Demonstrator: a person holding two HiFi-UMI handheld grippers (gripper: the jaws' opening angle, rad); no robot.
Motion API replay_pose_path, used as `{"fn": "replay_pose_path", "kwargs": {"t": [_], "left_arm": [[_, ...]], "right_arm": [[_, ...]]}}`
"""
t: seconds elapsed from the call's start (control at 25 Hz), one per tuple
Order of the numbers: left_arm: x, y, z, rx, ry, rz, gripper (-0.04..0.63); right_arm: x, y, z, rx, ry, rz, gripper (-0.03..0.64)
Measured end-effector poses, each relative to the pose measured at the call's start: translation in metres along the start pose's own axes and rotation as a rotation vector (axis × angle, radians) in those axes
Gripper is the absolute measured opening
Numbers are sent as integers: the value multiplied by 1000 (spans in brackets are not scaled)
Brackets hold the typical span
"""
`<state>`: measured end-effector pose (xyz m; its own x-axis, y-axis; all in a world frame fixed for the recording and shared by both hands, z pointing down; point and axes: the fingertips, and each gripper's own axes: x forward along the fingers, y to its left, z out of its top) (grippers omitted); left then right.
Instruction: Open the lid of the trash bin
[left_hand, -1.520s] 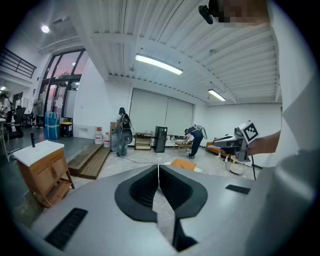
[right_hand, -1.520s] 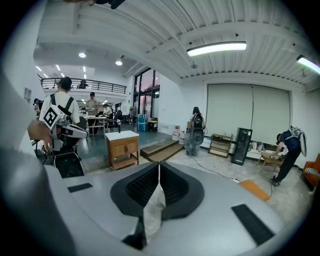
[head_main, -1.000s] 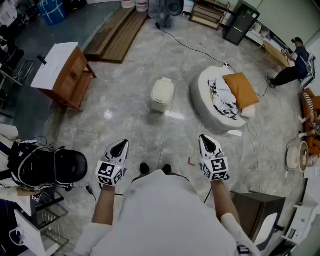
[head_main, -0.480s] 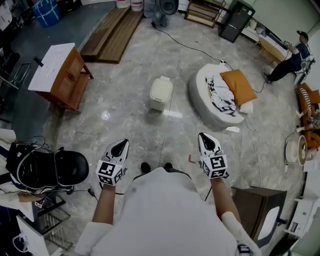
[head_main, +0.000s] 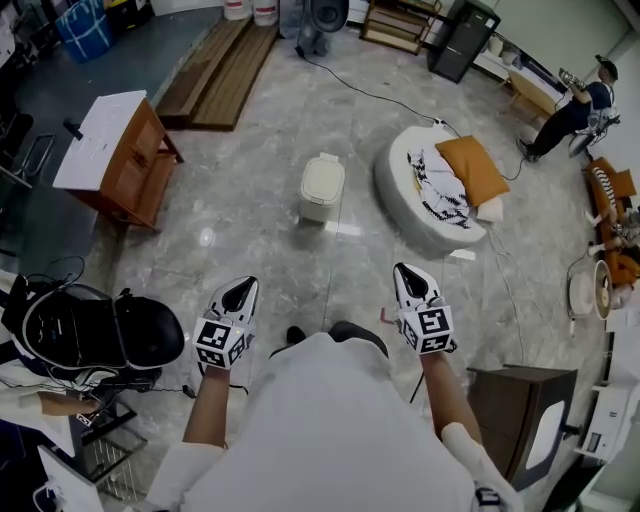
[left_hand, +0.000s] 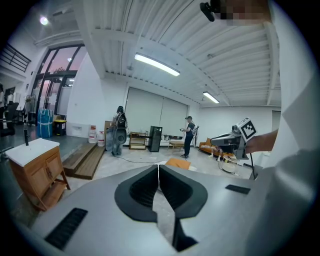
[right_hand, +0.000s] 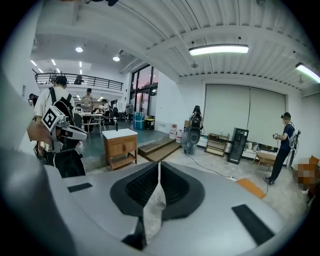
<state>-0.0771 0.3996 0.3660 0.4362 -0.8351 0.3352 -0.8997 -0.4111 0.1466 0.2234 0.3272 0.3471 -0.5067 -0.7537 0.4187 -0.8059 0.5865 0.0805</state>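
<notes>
Marble floor (head_main: 250, 235) of a big open room, seen from above in the head view. Far left is a wooden cabinet (head_main: 120, 160) with a white top, and below it a black bag (head_main: 110, 335) among loose gear.

Left gripper (head_main: 240, 289) is held low in front of the person. Its jaws are closed on each other with nothing between them; the left gripper view shows the pads meeting edge to edge.

Trash bin (head_main: 318, 208) is small and cream, standing on the floor ahead at centre, with its lid (head_main: 324, 180) down.

Right gripper (head_main: 411, 279) is the same: jaws pressed together and empty.

Right of the bin, near but apart, is a round white floor bed (head_main: 425, 215) with an orange pillow (head_main: 478, 172). A black cable (head_main: 375, 92) runs across the floor beyond. A person (head_main: 575, 110) stands far right.

Risks, as a judgement:
- The bin looks light, so a push on the lid from the wrong side could slide or tip it instead of lifting the lid.
- The jaws would have to part, or hook under the lid's rim. If they miss the lip, they would likely skate over the smooth top.
- Closing in too fast could knock the bin towards the bed.

Bin vs jaws: well apart from both, ahead of them and roughly midway between their two lines. Neither gripper view shows it. No contact yet; the approach is not yet made.
</notes>
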Motion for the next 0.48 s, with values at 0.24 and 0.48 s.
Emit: {"fn": "replay_pose_path", "kwargs": {"t": [0.24, 0.48], "left_arm": [[0, 8, 1, -3, -5, -10, 18], [3, 13, 0, -7, -7, -17, 18]], "right_arm": [[5, 10, 0, -1, 9, 1, 35], [12, 12, 0, -1, 21, 0, 35]]}}
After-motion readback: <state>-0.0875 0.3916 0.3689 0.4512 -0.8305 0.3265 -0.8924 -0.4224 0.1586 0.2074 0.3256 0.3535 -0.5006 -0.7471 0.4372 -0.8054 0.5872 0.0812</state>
